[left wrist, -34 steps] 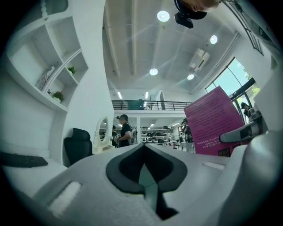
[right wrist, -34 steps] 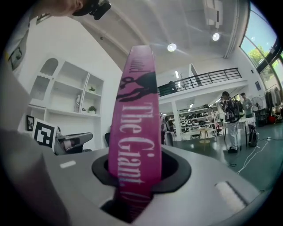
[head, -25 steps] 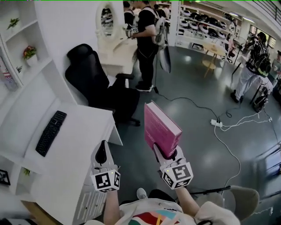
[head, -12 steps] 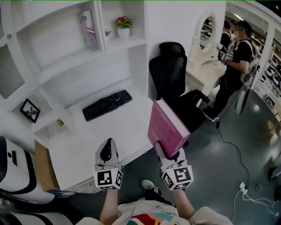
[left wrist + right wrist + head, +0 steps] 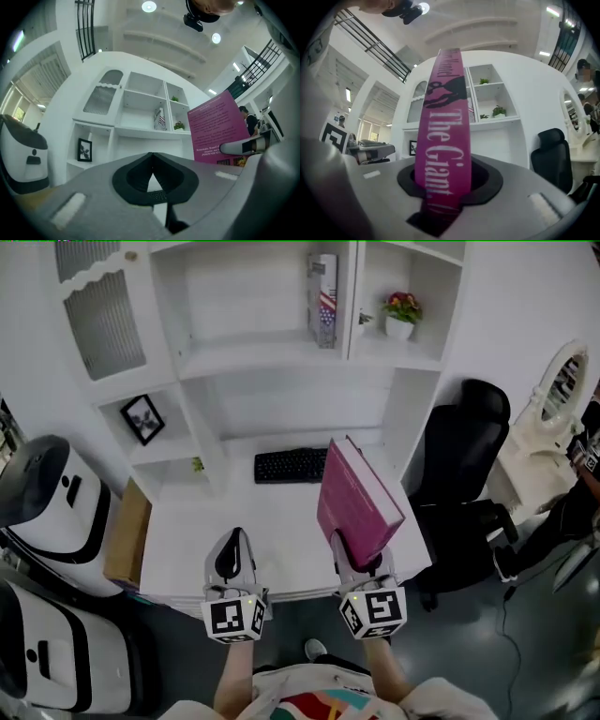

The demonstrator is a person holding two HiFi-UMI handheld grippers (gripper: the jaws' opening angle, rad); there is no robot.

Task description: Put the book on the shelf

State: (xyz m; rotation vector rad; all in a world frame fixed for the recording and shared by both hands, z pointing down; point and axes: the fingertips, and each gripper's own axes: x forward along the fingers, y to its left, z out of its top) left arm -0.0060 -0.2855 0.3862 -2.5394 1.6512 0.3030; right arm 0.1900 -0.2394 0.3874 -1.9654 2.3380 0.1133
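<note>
Magenta book (image 5: 359, 498) upright over surface (image 5: 281, 531) edge, bottom clamped in right gripper (image 5: 361, 563). Left gripper (image 5: 232, 563) closed, empty. Best: raise toward shelf (image 5: 262, 357), spine vertical, slide in beside standing book (image 5: 322, 296), clear of divider (image 5: 352, 306).

Book (image 5: 359, 507) magenta, white spine lettering; shelf (image 5: 262, 357) white; keyboard (image 5: 290, 465) black; chair (image 5: 466, 448) black; flowers (image 5: 403, 306) red.

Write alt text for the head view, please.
The right gripper holds a pink book upright at a white desk with a black keyboard; the left gripper is shut and empty. White shelves rise behind.
</note>
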